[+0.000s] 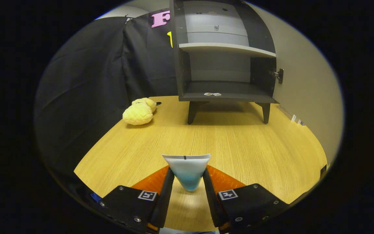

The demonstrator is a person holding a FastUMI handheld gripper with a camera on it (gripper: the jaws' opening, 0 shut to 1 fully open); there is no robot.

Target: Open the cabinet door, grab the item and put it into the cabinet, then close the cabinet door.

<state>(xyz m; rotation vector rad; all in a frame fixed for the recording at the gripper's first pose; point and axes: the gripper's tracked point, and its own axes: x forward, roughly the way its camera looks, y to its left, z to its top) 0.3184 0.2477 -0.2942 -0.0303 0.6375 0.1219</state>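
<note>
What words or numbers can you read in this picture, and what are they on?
Stickers on the cabinet's bottom shelf: too small to read.
Square markers on the gripper: patterns, no words.
Pouch gripped between the fingers: no readable print.

Item: white-and-blue pouch (187, 172), upright, pinched between gripper (188, 182) fingers, well before cabinet | Cabinet (224, 55): dark, legged, door (299, 78) swung open rightward, pale shelf inside, compartments bare.
</note>
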